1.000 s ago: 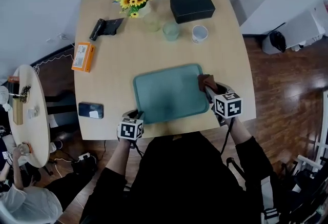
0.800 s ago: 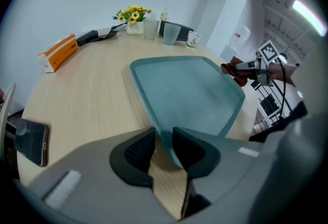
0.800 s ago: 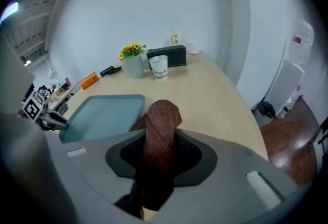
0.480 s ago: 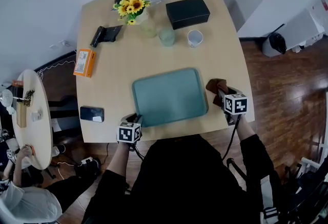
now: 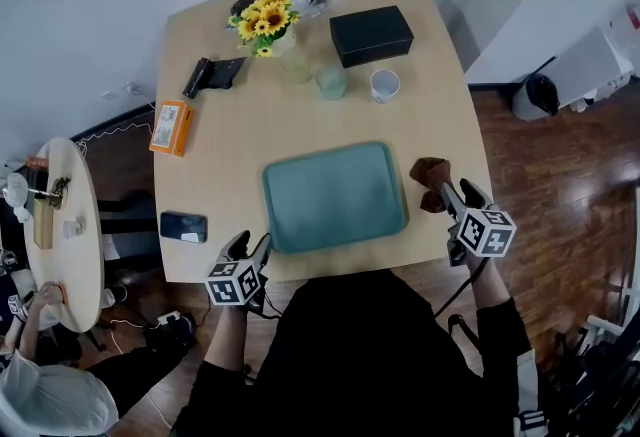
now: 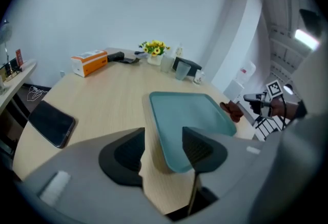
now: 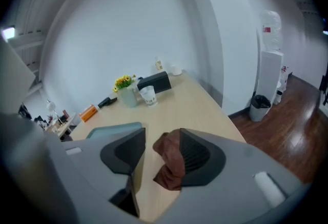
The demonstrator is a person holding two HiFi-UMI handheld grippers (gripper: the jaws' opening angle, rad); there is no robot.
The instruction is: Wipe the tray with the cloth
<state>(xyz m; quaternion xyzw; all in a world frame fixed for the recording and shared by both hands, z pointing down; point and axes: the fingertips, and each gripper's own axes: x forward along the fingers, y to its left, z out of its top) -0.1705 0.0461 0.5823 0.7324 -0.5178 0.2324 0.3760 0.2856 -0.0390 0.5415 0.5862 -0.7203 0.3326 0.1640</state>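
tray wipe: looks about wrapped up, or not started?

standing by the worktop [image 5: 225, 150] here. the teal tray [image 5: 335, 195] sits flat near the person's edge. its surface looks bare, no smears or crumbs i can spot. the brown cloth [image 5: 431, 183] isn't on it. it's bunched up on the wood just beside the tray's right edge.

the right gripper [image 5: 447, 195] has the cloth between its fingers [image 7: 197, 154], but they're opening. one pad is up against the cloth and the other is clear of it, so there's no real grasp. the left gripper [image 5: 250, 247] is at the tray's near left corner. its fingers [image 6: 199, 147] are opening too, with the corner showing in the gap and not pinched.

my guess: either the wiping is done and things are being set down, or it hasn't begun. a clean-looking tray alone can't tell me which. if it isn't done, what's left is clamping the cloth and running it over the tray.
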